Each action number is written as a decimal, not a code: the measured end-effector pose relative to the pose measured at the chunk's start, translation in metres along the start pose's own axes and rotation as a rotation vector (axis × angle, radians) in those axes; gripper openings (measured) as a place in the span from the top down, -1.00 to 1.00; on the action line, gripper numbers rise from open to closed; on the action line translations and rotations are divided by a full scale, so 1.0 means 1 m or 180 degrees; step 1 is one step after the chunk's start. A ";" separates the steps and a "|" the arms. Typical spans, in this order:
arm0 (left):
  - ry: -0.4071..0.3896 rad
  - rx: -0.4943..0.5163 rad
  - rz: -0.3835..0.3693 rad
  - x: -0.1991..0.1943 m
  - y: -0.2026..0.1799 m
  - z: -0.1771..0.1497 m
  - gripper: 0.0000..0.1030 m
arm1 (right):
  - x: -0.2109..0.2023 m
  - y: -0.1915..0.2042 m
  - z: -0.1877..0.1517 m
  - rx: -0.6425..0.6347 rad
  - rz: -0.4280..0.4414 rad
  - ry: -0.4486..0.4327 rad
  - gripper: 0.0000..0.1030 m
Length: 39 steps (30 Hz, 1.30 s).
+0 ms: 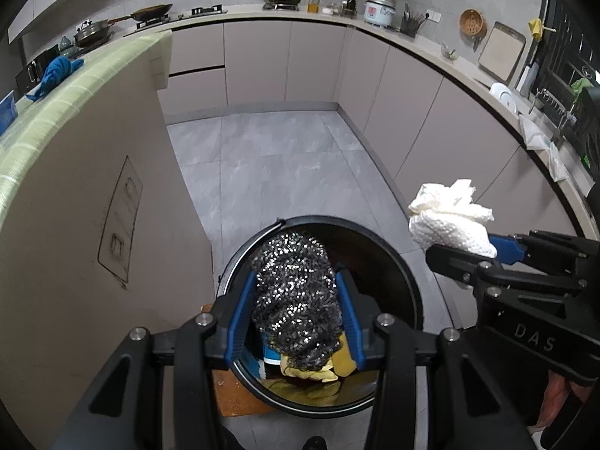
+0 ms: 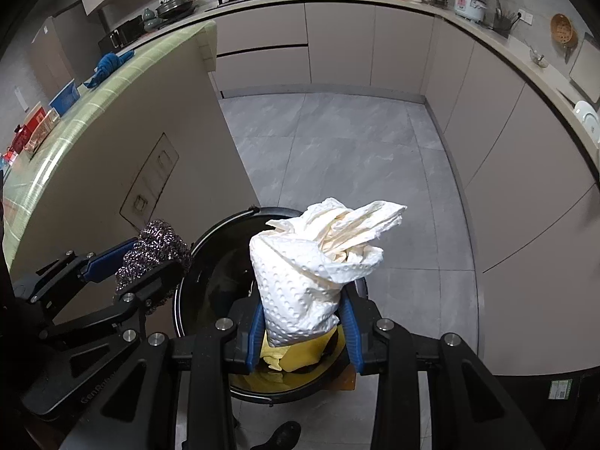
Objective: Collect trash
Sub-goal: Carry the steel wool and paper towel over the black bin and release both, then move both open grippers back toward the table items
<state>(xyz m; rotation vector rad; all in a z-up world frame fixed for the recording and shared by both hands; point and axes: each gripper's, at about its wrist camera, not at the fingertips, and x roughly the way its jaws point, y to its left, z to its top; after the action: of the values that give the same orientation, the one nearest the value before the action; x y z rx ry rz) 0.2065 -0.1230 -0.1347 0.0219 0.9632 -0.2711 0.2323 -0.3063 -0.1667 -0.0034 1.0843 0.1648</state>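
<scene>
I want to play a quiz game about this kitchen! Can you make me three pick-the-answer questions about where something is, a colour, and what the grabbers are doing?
1. Where is the bin?
A. On the floor beside the island
B. On the counter
C. In the sink

2. What colour is the cloth on the island top?
A. Red
B. Blue
C. White

3. What does the right hand-held gripper hold?
A. Nothing
B. A bottle
C. A crumpled paper towel

Answers:
1 A: the black bin stands on the grey floor tiles by the island.
2 B: the cloth is blue.
3 C: the right hand-held gripper is shut on the white paper towel; the left hand-held gripper holds a steel scourer.
</scene>
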 end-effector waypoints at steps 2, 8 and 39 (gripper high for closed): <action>0.0055 -0.0020 0.0014 0.007 0.002 -0.004 0.12 | 0.009 -0.001 -0.002 -0.0007 0.0017 0.0043 0.26; 0.0218 -0.0063 0.0038 0.029 0.004 -0.022 0.12 | 0.030 0.000 -0.007 -0.0018 0.0067 0.0115 0.26; 0.0117 -0.0073 0.0262 -0.007 -0.008 -0.001 -0.93 | -0.010 -0.035 0.021 0.0410 -0.0179 -0.0241 -1.00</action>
<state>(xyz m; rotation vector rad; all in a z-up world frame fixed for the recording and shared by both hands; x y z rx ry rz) 0.2000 -0.1288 -0.1292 0.0457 0.9993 -0.1843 0.2503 -0.3406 -0.1506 0.0872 1.0167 0.0438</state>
